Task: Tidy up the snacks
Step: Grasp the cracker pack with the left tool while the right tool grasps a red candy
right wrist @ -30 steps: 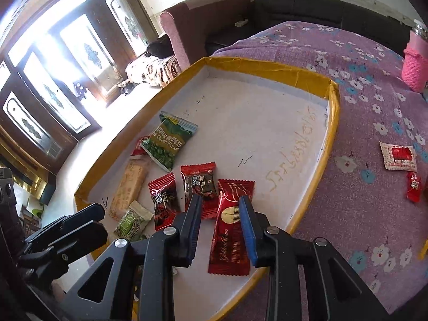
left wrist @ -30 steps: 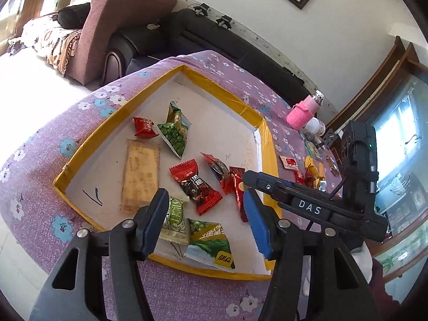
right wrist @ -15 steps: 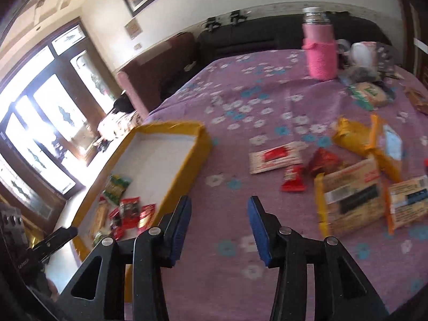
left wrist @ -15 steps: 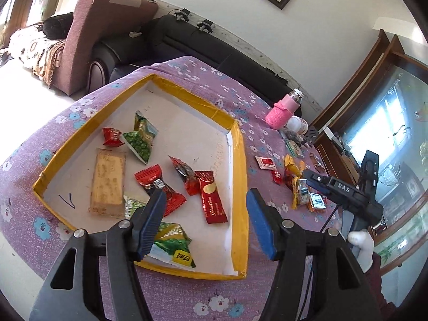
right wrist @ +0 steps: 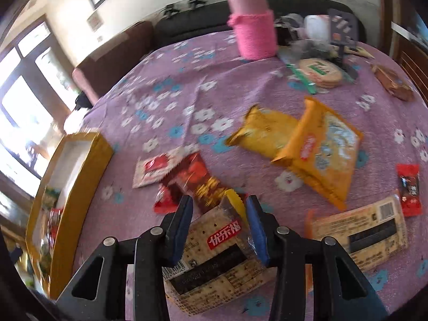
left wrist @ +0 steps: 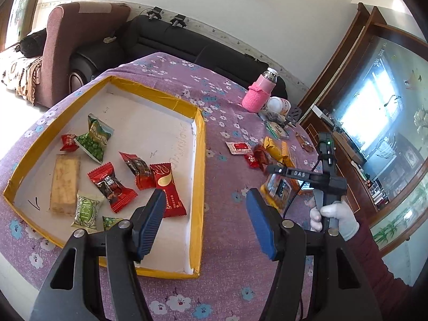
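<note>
Right tongs (right wrist: 219,223) over the loose snacks on the purple-clothed desk (right wrist: 171,101), jaws just been narrowing, astride the top of a cracker packet (right wrist: 214,256); pads beside its wrapper, grip not clear. Ahead: brown-red candy (right wrist: 199,180), two yellow bags (right wrist: 299,144) up to the right. Left tongs (left wrist: 204,223) released, empty, poised over the yellow-rimmed tray (left wrist: 199,160) edge; sorted sweets just ahead-left inside, red packet (left wrist: 167,190) nearest.

tablecloth (left wrist: 222,240): purple with white and blue flowers
tray (left wrist: 199,176): yellow rim, white inside
bottle cover (right wrist: 254,34): pink
snack bags (right wrist: 318,155): orange-yellow
candy wrappers (left wrist: 112,184): red
</note>
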`<state>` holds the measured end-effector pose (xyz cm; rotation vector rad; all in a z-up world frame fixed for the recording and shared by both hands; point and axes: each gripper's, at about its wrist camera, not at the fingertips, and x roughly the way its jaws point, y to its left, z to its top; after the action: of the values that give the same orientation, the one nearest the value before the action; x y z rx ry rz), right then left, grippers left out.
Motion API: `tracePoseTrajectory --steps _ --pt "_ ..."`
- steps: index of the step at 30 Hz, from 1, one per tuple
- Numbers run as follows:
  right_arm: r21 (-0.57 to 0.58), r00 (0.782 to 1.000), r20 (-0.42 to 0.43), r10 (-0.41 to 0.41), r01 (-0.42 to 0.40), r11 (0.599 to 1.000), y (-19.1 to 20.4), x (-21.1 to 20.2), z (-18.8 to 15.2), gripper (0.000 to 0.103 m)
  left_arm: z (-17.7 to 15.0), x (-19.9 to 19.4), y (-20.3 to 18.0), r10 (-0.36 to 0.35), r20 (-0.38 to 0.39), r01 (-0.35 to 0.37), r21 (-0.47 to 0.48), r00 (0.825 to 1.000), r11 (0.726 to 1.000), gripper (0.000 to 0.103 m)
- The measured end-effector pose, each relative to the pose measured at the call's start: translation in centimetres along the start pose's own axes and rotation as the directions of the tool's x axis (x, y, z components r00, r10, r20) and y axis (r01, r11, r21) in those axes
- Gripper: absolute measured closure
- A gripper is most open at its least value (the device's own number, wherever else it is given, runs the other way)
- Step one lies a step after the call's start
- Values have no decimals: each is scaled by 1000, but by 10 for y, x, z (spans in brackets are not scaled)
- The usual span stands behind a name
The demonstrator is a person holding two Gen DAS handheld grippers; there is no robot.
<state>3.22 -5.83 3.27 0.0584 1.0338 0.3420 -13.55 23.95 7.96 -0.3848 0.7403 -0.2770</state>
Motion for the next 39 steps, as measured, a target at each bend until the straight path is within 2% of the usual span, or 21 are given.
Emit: tracePoseTrajectory --steps 2,4,5,7,9,11,12,15,19,21,24,27,28,29,30,33,39 --pt "-59 991 -60 118 -121 991 22 1 -15 63 -1 6 -9 -5 -16 5 20 1000 1000 42" --pt "-81 974 -63 217 -222 972 32 -10 -26 64 -3 13 -19 -8 -38 10 50 999 999 42" --pt "-63 971 -34 238 -240 969 28 -19 -28 64 -5 16 -24 -11 -49 14 63 999 998 42" --pt "1 972 53 230 -230 973 9 -39 -26 62 -7 23 -34 -17 -71 23 82 997 996 42" --pt "36 979 114 167 -172 984 -11 -52 -23 61 -10 33 -44 -27 -97 37 98 995 995 42" --pt "84 983 144 113 -126 988 -32 -58 -23 56 -15 42 -55 -39 -125 54 114 991 992 42" --pt "111 983 148 110 -127 986 -42 -57 -21 55 -18 47 -60 -45 -139 61 120 989 991 42" --pt "154 983 150 104 -127 980 -55 -49 -16 55 -25 66 -76 -58 -190 84 130 980 988 42" --pt "97 986 150 74 -89 991 -39 -31 8 52 -34 80 -96 -82 -233 117 143 969 983 42" --pt "38 991 132 30 -36 999 -24 -15 25 49 -36 80 -103 -72 -232 112 163 970 980 42" --pt "-25 998 63 29 -27 999 -7 13 38 44 -34 76 -102 -57 -221 94 162 974 982 42" --pt "-57 1000 17 5 -4 998 0 34 36 44 -33 77 -101 -32 -218 70 171 975 983 42" --pt "-52 1000 17 6 -6 999 0 36 33 48 -33 78 -101 -25 -222 65 175 975 982 42" --pt "-32 999 29 17 -16 999 -3 34 30 71 -33 82 -102 -19 -228 61 180 974 982 42" --pt "-6 1000 19 23 -23 1000 -7 33 27 74 -34 86 -104 -14 -234 59 186 972 981 42" --pt "29 998 62 12 -14 999 -17 16 17 75 -35 98 -112 2 -249 55 220 969 974 42" --pt "148 973 206 103 -135 980 -50 -48 -11 75 -36 132 -138 30 -266 53 301 964 952 42"
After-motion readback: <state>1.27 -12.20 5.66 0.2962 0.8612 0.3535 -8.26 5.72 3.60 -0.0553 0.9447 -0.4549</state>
